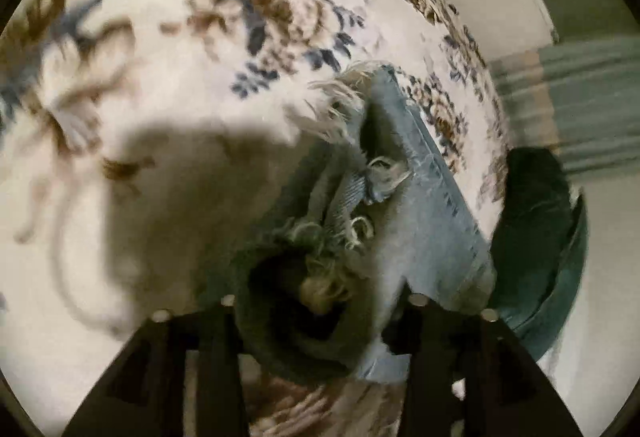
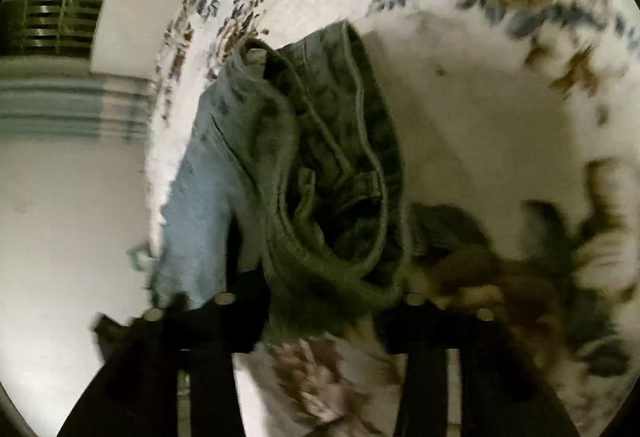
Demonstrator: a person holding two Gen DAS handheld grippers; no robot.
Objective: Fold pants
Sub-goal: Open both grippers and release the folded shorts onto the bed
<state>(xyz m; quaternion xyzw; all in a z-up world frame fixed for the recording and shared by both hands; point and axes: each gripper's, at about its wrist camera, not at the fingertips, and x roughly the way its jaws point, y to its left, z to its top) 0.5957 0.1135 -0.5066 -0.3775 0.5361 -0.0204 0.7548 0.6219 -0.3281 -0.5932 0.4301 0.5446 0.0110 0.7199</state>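
Note:
The pants are light blue jeans with frayed hems. In the left wrist view, my left gripper (image 1: 320,313) is shut on a bunched frayed leg end of the jeans (image 1: 432,205), which hangs over the floral rug. In the right wrist view, my right gripper (image 2: 320,309) is shut on the waistband end of the jeans (image 2: 320,165), which droops in a loop with its inside showing. Both ends are lifted above the rug. Both views are motion-blurred.
A cream rug with blue and brown flowers (image 1: 200,57) lies under the jeans and shows in the right wrist view too (image 2: 500,97). Beyond its edge is pale floor (image 2: 60,237). A dark teal object (image 1: 536,221) sits at the rug's right edge.

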